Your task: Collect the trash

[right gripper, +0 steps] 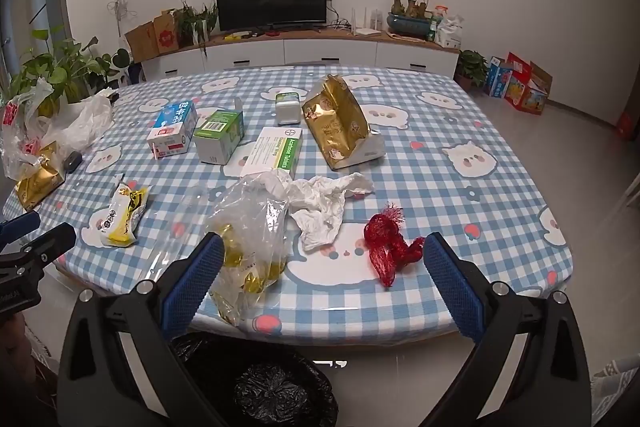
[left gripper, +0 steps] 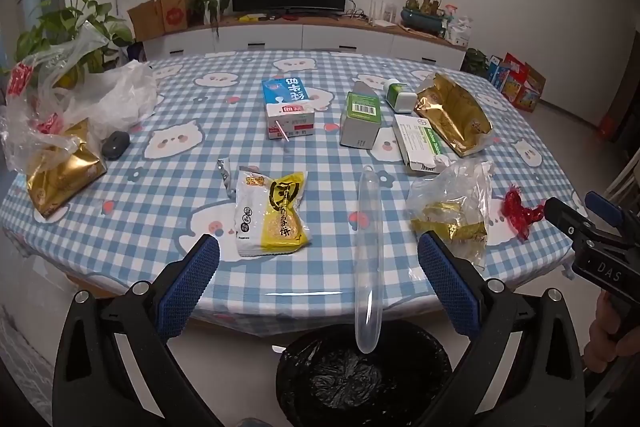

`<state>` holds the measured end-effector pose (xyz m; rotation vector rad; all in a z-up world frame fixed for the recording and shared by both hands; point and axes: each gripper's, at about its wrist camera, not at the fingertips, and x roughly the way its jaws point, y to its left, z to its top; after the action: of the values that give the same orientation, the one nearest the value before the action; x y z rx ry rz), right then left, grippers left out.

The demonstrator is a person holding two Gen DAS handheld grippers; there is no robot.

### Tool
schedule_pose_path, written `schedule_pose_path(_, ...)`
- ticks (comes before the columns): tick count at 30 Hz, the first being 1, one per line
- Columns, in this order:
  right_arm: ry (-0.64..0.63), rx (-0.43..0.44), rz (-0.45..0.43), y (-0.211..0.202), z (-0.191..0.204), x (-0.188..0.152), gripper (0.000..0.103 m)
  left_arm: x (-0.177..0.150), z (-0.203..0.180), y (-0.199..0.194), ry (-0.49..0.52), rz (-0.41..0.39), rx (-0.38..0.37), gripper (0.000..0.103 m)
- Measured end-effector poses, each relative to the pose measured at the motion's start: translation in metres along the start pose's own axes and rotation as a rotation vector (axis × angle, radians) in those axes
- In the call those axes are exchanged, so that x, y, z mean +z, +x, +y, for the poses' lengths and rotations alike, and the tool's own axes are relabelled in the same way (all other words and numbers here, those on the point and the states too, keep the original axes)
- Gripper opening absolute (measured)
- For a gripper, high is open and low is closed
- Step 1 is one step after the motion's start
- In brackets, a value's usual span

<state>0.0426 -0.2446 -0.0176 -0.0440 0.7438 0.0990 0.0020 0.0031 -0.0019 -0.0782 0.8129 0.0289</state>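
My left gripper (left gripper: 318, 281) is open and empty above a black-lined trash bin (left gripper: 362, 375). A long clear plastic tube (left gripper: 370, 259) is upright between its fingers, touching neither, its lower end over the bin. A yellow-white snack wrapper (left gripper: 272, 213) lies on the table just ahead. My right gripper (right gripper: 322, 281) is open and empty at the table's near edge, above the bin (right gripper: 276, 395). Between its fingers lie a clear bag with gold wrappers (right gripper: 250, 239), a crumpled white tissue (right gripper: 324, 211) and red mesh netting (right gripper: 390, 247).
On the checked tablecloth (right gripper: 480, 195) lie a blue milk carton (right gripper: 174, 129), a green box (right gripper: 220, 135), a tablets box (right gripper: 276, 151), a gold foil bag (right gripper: 336, 121), a white container (right gripper: 287, 107), and plastic bags with a gold bag (left gripper: 60, 131) at the left. TV cabinet behind.
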Motion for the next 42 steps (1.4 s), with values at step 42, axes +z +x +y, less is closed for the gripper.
schedule_pose_path(42, 0.002, 0.002, -0.004, -0.0002, 0.0003, 0.0004, 0.095, -0.0024, 0.0005, 0.0059, -0.006, 0.012, 0.012, 0.097)
